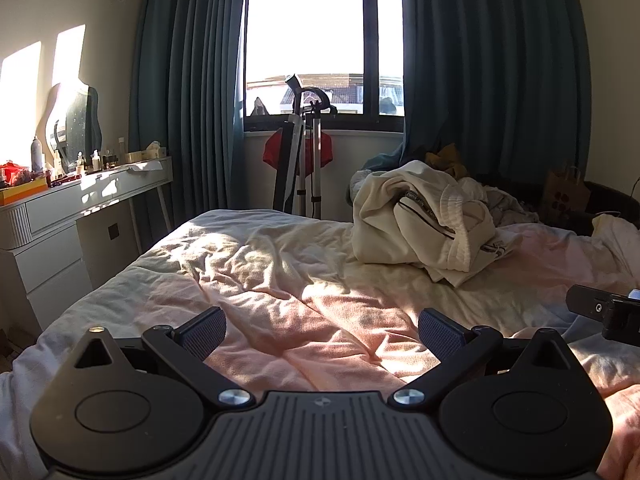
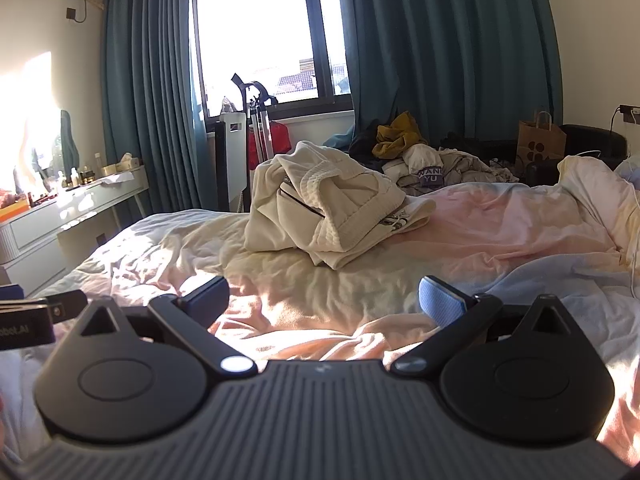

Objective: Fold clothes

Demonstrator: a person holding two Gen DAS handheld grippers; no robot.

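A crumpled cream garment (image 1: 424, 224) with ribbed cuffs and a dark-striped band lies heaped on the bed, at the far right in the left wrist view and at centre (image 2: 332, 208) in the right wrist view. My left gripper (image 1: 322, 332) hovers open over the rumpled pink-and-cream duvet (image 1: 280, 280), well short of the garment, nothing between its fingers. My right gripper (image 2: 324, 300) is also open and empty above the duvet (image 2: 500, 232), nearer the garment but apart from it. Part of the right gripper (image 1: 608, 312) shows at the left view's right edge.
More clothes (image 2: 432, 160) are piled behind the bed by the teal curtains (image 2: 440, 48). A white dresser (image 1: 60, 216) with bottles stands left of the bed. A folded metal stand (image 1: 304, 152) is under the window. A brown paper bag (image 2: 540, 140) sits at the right.
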